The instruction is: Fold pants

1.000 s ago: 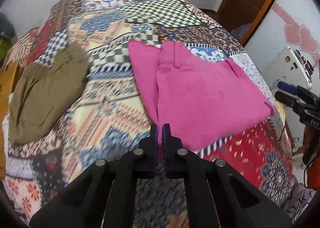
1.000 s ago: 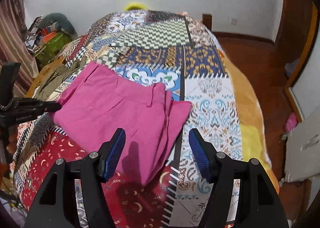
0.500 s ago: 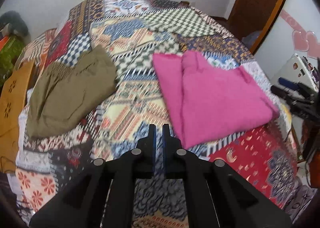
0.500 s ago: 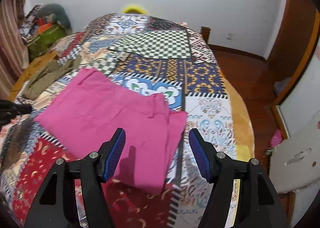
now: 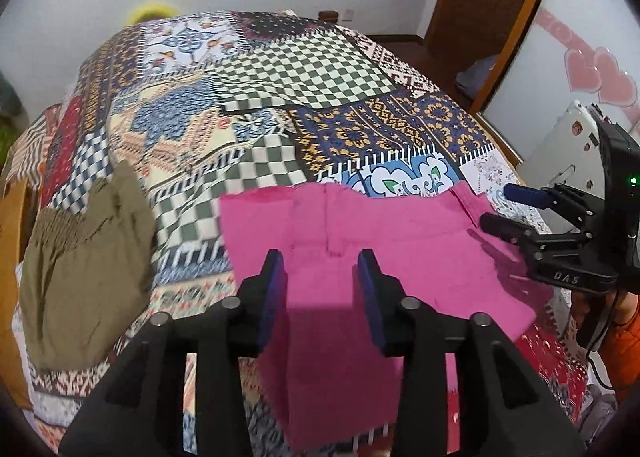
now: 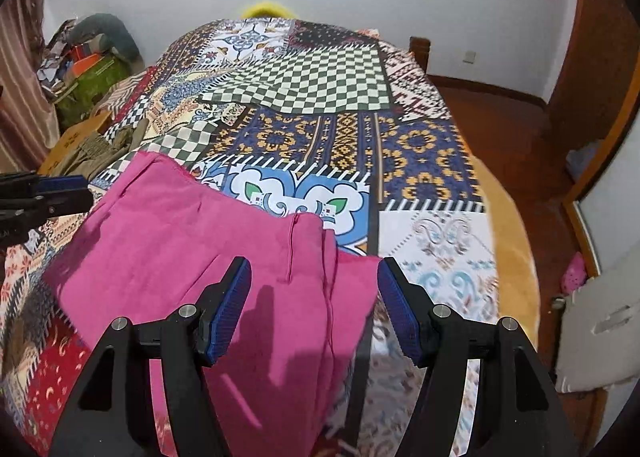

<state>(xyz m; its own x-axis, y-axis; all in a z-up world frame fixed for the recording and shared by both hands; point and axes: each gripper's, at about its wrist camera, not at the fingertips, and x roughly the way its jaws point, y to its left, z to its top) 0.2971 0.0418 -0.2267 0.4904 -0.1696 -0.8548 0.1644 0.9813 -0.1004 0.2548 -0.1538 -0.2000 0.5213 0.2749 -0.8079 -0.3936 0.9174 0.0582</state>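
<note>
"DAS" lettering on right gripper body.

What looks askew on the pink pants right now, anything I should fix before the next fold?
The pink pants lie skewed on the patchwork bedspread. Along their right edge the layers are staggered rather than stacked flush. Both tongs, left and right, hover open, holding nothing. No damage visible.

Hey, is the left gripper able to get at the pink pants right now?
Probably yes. The left gripper hangs open right over the pink pants, nothing lying between; the right gripper is open over their other side.
</note>
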